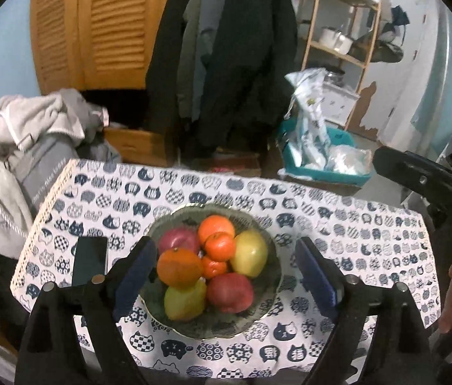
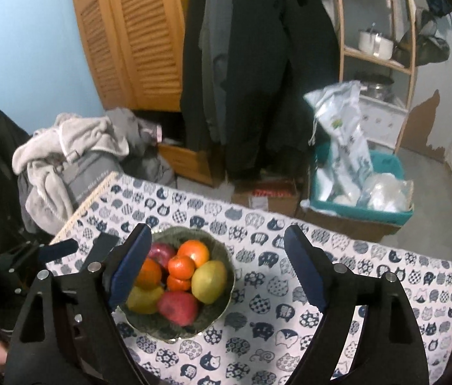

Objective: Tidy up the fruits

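Observation:
A green glass bowl (image 1: pixel 267 292) stands on the cat-print tablecloth and holds red apples (image 1: pixel 229 292), yellow-green pears (image 1: pixel 249 252) and several oranges (image 1: pixel 179 267). My left gripper (image 1: pixel 226 272) is open and empty, raised above the near side of the bowl, its blue pads (image 1: pixel 136 276) framing it. My right gripper (image 2: pixel 219 269) is open and empty, above and to the right of the bowl (image 2: pixel 219 308), with apples (image 2: pixel 177 307), pears (image 2: pixel 209 280) and oranges (image 2: pixel 193 252) in it. The left gripper shows at the left edge of the right wrist view (image 2: pixel 75 247).
A dark phone (image 1: pixel 89 260) lies on the cloth left of the bowl. A pile of clothes (image 1: pixel 20 157) sits beyond the table's left edge. A teal bin with bags (image 1: pixel 322 157) and a wooden shelf (image 1: pixel 341 45) stand behind the table.

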The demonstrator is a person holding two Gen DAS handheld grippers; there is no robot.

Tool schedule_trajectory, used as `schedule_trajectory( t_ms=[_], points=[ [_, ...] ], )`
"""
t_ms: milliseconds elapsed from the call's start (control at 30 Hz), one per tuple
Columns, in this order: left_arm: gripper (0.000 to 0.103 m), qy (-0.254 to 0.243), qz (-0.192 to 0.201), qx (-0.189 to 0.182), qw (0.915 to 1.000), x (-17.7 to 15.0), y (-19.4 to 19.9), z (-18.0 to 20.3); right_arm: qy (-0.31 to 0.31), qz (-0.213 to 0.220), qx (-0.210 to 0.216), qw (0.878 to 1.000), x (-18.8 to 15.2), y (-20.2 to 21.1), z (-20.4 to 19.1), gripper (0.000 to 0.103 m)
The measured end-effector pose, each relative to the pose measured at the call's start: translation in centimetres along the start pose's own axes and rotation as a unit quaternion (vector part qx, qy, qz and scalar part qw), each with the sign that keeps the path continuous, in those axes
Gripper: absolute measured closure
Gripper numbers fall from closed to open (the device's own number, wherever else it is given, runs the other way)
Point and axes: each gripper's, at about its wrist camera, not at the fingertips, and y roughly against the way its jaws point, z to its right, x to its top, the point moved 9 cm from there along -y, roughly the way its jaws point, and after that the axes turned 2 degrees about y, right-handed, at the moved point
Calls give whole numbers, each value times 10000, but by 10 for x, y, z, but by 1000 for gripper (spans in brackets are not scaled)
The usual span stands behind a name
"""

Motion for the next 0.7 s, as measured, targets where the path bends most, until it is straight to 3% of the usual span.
schedule_trajectory(
  t_ms=[233, 700],
  points=[
    [1, -153, 408, -123, 9990, 16, 33, 19, -46, 314, -125, 9994, 12, 30, 10, 17],
    [1, -383, 672, -258, 9967, 30, 58, 43, -11, 591, -461, 9972, 7, 65, 35, 17]
  ],
)
